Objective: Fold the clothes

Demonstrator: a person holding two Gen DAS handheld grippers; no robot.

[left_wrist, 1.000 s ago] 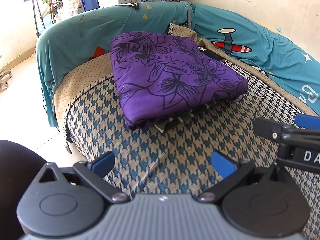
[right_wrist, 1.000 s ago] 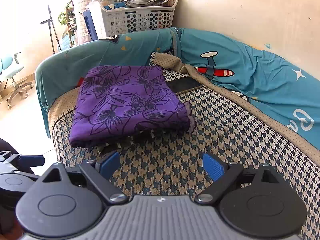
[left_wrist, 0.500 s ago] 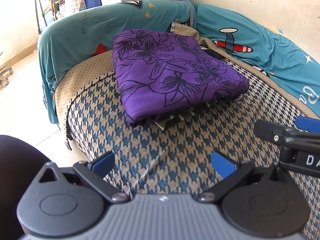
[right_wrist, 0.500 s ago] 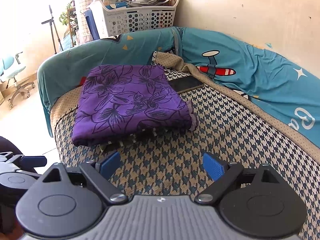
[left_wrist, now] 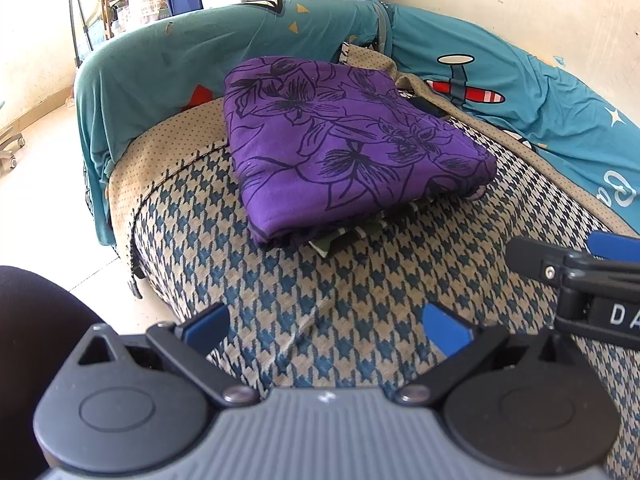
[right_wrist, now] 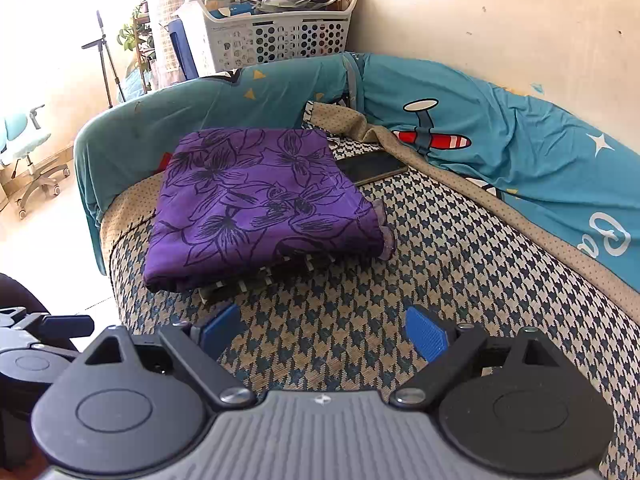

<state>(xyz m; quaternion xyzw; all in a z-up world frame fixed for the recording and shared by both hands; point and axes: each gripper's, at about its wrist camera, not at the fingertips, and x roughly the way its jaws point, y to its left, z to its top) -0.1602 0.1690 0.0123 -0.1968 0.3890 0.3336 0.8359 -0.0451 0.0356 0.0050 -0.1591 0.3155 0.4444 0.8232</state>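
Office chair (right_wrist: 28,148), pale teal, on castors, on the floor at far left of the right wrist view. Left tongs (left_wrist: 326,324): blue pads set wide apart, nothing between them, poised over bare houndstooth cover. Sofa seat (right_wrist: 460,280), blue-and-beige houndstooth cover, with a teal sheet (right_wrist: 520,168) (aeroplane and star print) draped over its back and arm. Purple floral garment (right_wrist: 256,204), folded into a flat rectangle, lying on the seat toward its left end, well apart from both tongs; it rests on top of a striped folded piece (right_wrist: 256,280) whose edge shows beneath its near side. Dark phone (right_wrist: 376,168), flat on the seat, just beside the garment's far right corner. White perforated laundry basket (right_wrist: 280,36), filled with bags, standing behind the sofa back. Right tongs (right_wrist: 324,330): pads likewise spread wide, empty, above the seat's near edge.
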